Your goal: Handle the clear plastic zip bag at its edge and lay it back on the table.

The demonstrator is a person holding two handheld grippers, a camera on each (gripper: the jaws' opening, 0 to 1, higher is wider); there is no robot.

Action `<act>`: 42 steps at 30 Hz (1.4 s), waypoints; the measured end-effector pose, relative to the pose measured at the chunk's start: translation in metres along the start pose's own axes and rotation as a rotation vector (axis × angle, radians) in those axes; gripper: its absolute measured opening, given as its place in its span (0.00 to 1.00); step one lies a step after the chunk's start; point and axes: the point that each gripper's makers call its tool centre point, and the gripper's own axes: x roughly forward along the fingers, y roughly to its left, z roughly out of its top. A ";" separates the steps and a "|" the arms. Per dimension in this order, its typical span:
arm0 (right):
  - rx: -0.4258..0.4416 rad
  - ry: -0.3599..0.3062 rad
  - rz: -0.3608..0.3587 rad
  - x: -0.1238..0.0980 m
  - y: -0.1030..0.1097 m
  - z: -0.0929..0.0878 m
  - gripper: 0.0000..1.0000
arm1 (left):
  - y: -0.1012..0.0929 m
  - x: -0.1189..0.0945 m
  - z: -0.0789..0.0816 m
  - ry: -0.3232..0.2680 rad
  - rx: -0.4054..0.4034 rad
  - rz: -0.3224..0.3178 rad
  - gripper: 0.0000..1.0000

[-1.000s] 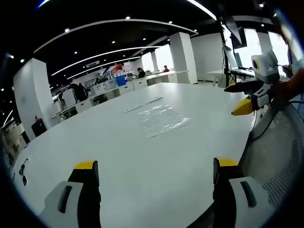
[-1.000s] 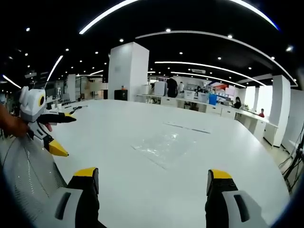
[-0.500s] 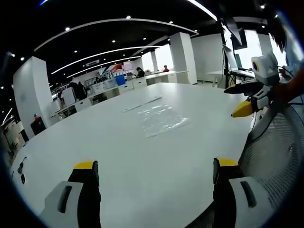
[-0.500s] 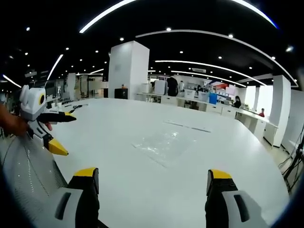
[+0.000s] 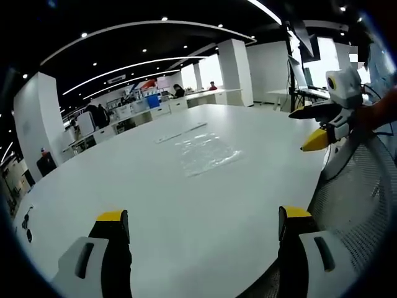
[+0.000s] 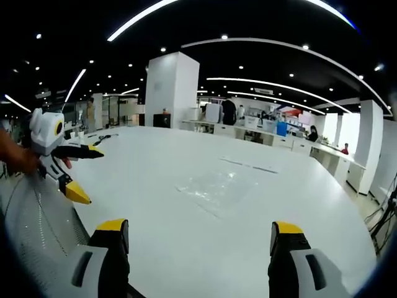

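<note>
1. Lying flat mid-table, the clear plastic zip bag sits at 12 o'clock, well apart from both grippers.
2. Left gripper and right gripper: jaws spread, empty.
3. Risk: thin film may slip or crumple if pinched off-edge.

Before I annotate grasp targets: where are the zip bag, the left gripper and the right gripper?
zip bag point(image 5: 205, 153): left gripper view, middle of the clear film.
left gripper point(image 5: 201, 225): left gripper view, midway between its fingers.
right gripper point(image 6: 201, 237): right gripper view, midway between its fingers.
</note>
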 end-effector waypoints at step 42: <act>-0.115 0.110 0.167 0.047 -0.009 0.010 0.90 | 0.000 0.014 0.014 0.038 -0.066 -0.084 0.99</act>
